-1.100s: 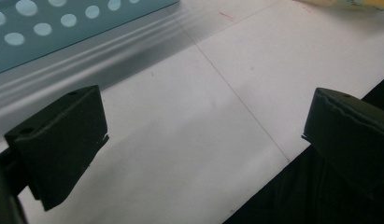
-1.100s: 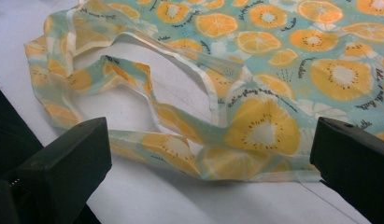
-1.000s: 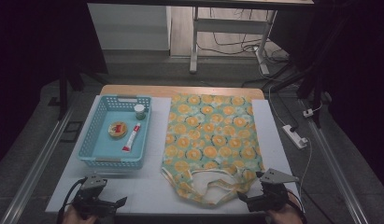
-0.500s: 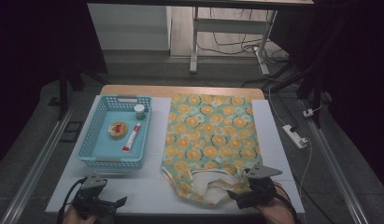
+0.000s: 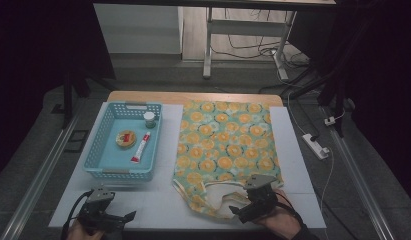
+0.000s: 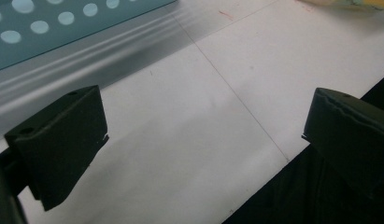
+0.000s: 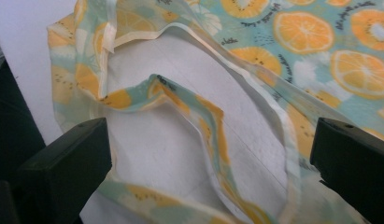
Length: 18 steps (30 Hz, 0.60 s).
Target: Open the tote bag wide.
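Observation:
A cloth tote bag (image 5: pixel 225 145) printed with orange slices lies flat on the white table (image 5: pixel 298 165), its handles (image 5: pixel 217 198) at the near end. My right gripper (image 5: pixel 239 211) hovers over those handles, open. In the right gripper view the jaws stand wide apart on either side of a looped handle strap (image 7: pixel 199 112), with nothing held in the right gripper (image 7: pixel 208 158). My left gripper (image 5: pixel 124 218) rests at the near left edge, open and empty. In the left gripper view the left gripper (image 6: pixel 203 135) hangs over bare tabletop.
A blue perforated basket (image 5: pixel 95 155) stands left of the bag, holding a small white-lidded jar (image 5: pixel 149 119), a round disc-like item (image 5: pixel 126 138) and a red-and-white tube (image 5: pixel 141 147). Its wall (image 6: pixel 40 23) is close to the left gripper. A power strip (image 5: pixel 315 146) lies off the table's right side.
My right gripper has moved left and forward from the bag's near right corner to over its handles. The left gripper has stayed put.

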{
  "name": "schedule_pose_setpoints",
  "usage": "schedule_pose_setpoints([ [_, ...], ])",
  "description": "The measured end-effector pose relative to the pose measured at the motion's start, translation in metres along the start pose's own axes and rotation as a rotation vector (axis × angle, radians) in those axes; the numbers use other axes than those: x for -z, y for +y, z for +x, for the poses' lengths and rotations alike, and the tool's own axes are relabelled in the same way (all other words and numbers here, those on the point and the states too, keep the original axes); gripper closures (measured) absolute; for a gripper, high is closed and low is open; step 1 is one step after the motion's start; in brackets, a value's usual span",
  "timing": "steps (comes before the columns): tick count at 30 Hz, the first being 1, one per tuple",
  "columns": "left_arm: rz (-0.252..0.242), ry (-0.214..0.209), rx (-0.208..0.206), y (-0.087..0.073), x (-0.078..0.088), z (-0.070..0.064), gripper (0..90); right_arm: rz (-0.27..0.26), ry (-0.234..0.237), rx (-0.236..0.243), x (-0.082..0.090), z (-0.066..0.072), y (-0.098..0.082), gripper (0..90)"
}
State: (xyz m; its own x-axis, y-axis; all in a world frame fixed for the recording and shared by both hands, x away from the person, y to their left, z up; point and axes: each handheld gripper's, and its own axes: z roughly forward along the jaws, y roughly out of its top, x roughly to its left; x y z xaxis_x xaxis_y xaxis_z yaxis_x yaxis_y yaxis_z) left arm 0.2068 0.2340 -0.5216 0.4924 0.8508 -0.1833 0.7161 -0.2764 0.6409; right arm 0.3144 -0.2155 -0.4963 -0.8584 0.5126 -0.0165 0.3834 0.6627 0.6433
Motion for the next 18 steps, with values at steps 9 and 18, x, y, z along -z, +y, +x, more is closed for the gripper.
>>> schedule_pose_setpoints([
  [9,0.002,0.001,-0.001,0.0,0.0,-0.001,0.0,0.057,0.062,0.017,-0.012,-0.005,-0.001,37.5],
  [18,0.008,0.004,-0.006,0.001,-0.001,-0.001,0.0,0.061,0.082,0.05,-0.004,-0.008,0.003,89.3],
])
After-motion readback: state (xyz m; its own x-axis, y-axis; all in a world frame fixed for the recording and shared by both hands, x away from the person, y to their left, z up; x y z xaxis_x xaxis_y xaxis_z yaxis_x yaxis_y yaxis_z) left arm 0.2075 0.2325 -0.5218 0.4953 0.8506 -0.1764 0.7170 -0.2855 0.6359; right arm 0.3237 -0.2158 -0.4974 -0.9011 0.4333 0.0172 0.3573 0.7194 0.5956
